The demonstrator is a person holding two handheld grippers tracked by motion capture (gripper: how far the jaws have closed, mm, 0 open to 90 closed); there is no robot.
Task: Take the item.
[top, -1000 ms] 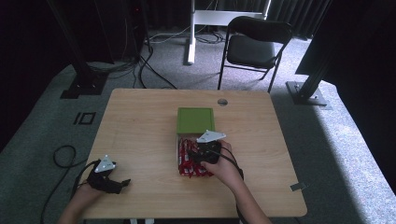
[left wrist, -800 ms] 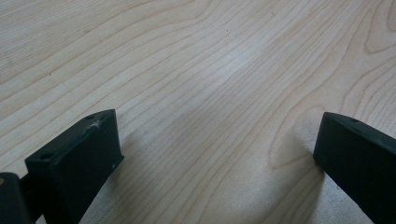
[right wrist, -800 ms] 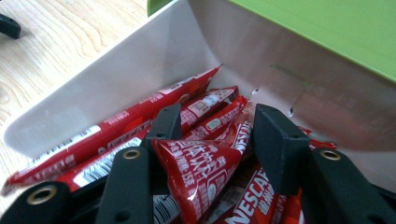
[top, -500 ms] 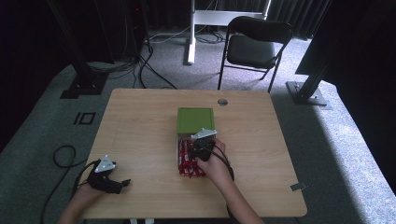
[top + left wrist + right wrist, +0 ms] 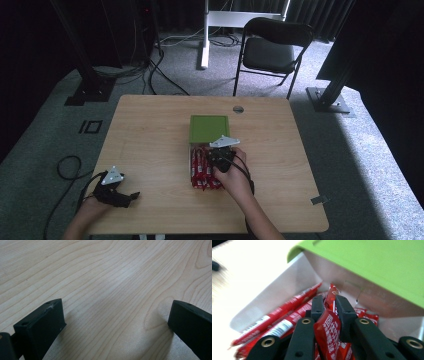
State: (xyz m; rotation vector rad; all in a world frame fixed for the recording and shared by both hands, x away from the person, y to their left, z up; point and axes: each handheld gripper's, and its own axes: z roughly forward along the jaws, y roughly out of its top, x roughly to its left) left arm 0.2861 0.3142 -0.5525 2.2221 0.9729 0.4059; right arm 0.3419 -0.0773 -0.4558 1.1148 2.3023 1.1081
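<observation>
At frame centre your right gripper [image 5: 327, 306] is clamping a red sachet [image 5: 327, 330] inside the white box [image 5: 287, 282] under its green lid [image 5: 209, 128], while your left gripper [image 5: 131, 196], lower left, is resting jaws apart on the table [image 5: 150, 130].

The left claw [image 5: 131, 196] rests on the worktop [image 5: 150, 145] near its front left corner, jaws spread wide with nothing between them. The right claw [image 5: 329, 305], mid-worktop, is clamped on a red sachet [image 5: 327, 327], forearm reaching in from the front edge.
</observation>
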